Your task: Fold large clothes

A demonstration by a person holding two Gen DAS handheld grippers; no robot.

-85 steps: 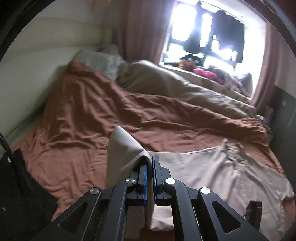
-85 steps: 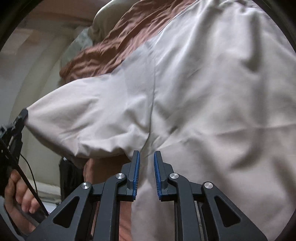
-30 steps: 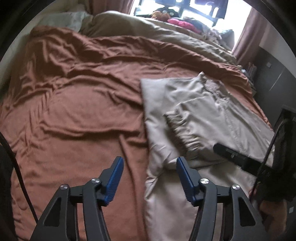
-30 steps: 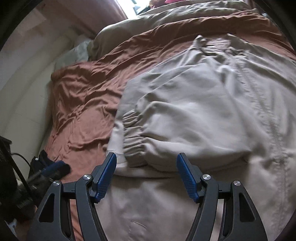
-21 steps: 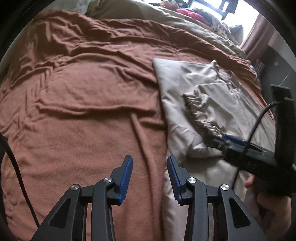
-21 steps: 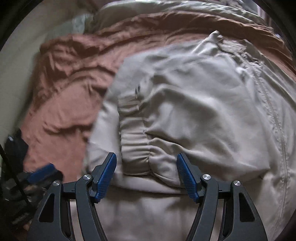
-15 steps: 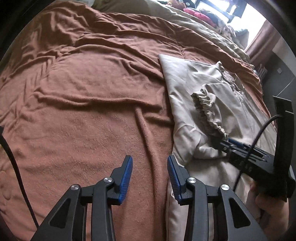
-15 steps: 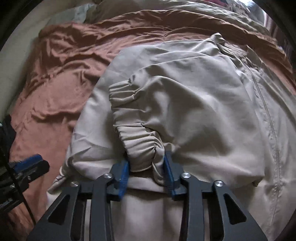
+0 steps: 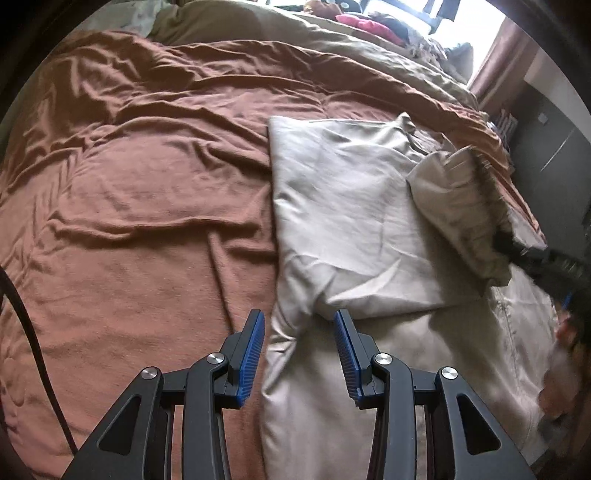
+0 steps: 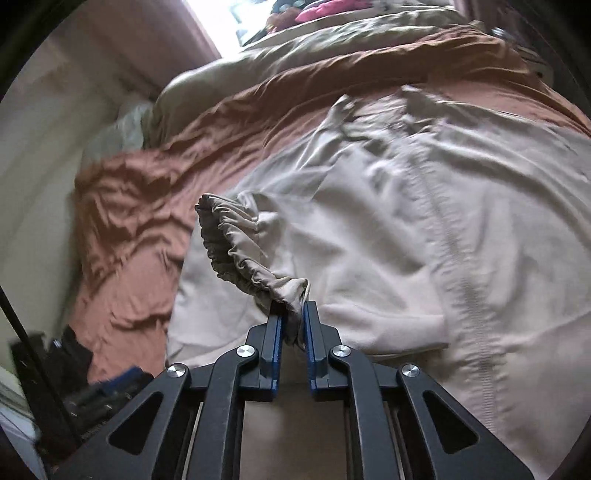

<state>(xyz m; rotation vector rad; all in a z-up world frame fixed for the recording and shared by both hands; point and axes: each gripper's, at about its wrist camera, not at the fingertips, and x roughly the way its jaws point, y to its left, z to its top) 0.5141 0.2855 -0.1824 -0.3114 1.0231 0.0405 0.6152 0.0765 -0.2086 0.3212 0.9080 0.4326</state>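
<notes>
1. Pinching now: my right gripper [image 10: 292, 314] is closing, its blue ribbed pads clamping the gathered elastic cuff [image 10: 236, 251] of the jacket sleeve, and the ruched fabric bunches up between the jaws and stands lifted off the cloth below.
2. My left gripper [image 9: 299, 332] hangs with its jaws parted, the ridged blue pads on either side of a rumpled fold at the jacket's left edge; nothing is squeezed, the cloth lies loose under the gap.
3. Outward from there, the beige jacket [image 9: 343, 221] lies spread on the bed, thin, smooth and softly creased, with one side panel folded over into a flat, roughly rectangular slab.
4. A zip seam [image 10: 458, 266] runs as a long stitched line down the jacket's front in my right view.
5. Under it all, the rust-brown blanket [image 9: 129, 206] looks nappy and matte, rippled with long wrinkles.
6. Beyond, an olive-tan duvet [image 9: 236, 26] heaps in soft rounded folds near the bright window.
7. At the far right edge of my left view, my right hand [image 9: 561, 369] shows only as a blur.
</notes>
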